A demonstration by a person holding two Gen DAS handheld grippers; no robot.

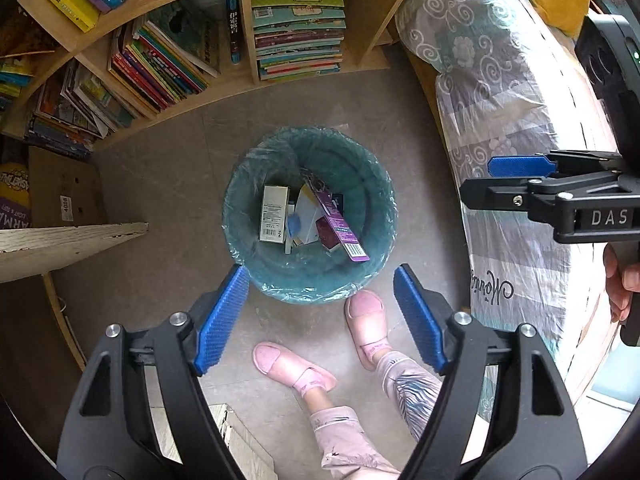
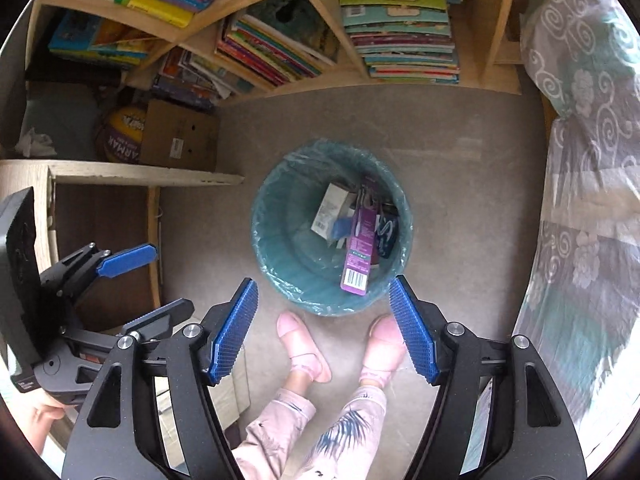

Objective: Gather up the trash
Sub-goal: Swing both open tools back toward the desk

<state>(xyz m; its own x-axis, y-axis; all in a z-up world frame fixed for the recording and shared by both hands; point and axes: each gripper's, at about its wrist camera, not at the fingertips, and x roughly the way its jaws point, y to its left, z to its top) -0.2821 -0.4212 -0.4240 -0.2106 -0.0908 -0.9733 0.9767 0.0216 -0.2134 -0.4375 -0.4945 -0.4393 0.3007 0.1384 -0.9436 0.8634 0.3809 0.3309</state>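
My left gripper and right gripper both hang spread wide, holding nothing. Just beyond my pink slippers, the bag-lined trash bin holds a purple carton and a white box.

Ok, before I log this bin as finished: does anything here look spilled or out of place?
Nothing spilled. The purple carton leans up the wall of the bin, below the rim. Both grippers hang open, empty.
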